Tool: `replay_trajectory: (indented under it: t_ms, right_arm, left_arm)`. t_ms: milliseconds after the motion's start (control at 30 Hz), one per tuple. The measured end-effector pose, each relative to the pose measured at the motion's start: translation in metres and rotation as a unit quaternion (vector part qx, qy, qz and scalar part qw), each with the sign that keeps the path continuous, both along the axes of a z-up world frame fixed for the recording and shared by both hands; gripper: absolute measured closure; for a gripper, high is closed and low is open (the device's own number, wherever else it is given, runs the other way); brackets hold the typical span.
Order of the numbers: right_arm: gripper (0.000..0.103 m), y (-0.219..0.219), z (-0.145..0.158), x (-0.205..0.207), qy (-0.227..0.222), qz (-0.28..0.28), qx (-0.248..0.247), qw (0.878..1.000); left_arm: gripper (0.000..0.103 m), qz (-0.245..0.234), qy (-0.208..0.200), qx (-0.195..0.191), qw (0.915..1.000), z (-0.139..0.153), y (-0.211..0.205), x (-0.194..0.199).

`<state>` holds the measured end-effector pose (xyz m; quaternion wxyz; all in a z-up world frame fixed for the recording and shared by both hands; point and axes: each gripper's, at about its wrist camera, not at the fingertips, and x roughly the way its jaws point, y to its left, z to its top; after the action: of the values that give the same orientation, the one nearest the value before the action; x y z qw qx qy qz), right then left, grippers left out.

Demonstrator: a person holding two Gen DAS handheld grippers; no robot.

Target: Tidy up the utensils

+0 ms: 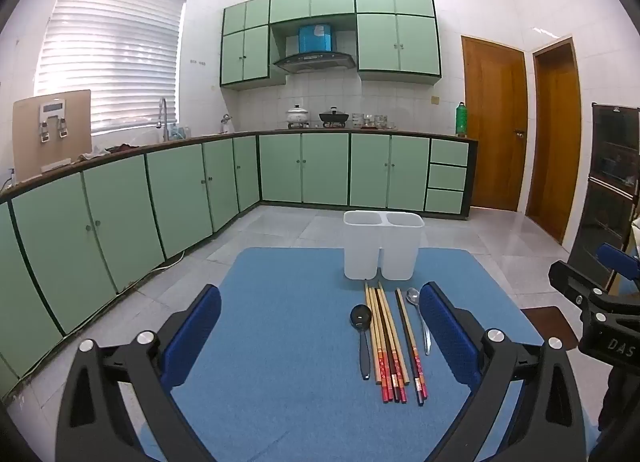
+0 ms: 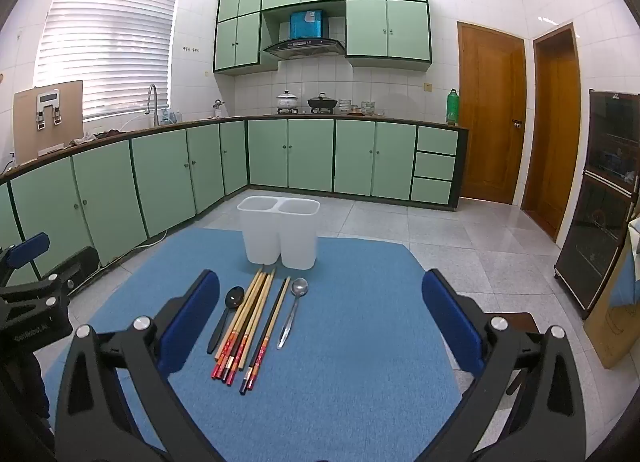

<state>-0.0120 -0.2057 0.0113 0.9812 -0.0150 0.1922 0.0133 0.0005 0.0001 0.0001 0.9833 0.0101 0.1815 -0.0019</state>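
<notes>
A white two-compartment holder [image 1: 382,244] [image 2: 279,231] stands empty at the far side of the blue table mat [image 1: 280,342] [image 2: 352,342]. In front of it lie a black spoon [image 1: 362,332] [image 2: 227,314], several wooden chopsticks with red ends [image 1: 386,342] [image 2: 246,322], a separate dark pair [image 1: 410,346] [image 2: 266,332] and a metal spoon [image 1: 420,316] [image 2: 292,310]. My left gripper [image 1: 320,298] is open and empty above the mat, left of the utensils. My right gripper [image 2: 320,282] is open and empty, the utensils lying toward its left finger.
Green kitchen cabinets [image 1: 180,198] run along the left and back walls. Two wooden doors [image 1: 496,126] stand at the right, with a dark cabinet [image 2: 600,198] beside them. The right gripper's body [image 1: 600,310] shows at the left view's right edge.
</notes>
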Motion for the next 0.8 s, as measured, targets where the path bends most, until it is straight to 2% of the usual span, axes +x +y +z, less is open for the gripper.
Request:
replay_trajectory:
  t_ms: [800]
  right_arm:
    - [0.005,0.0003,0.0006,-0.0001,0.000,0.000,-0.001,1.000]
  left_arm:
    - [0.006,0.003,-0.001,0.002,1.0000,0.0009,0.0016,-0.0003]
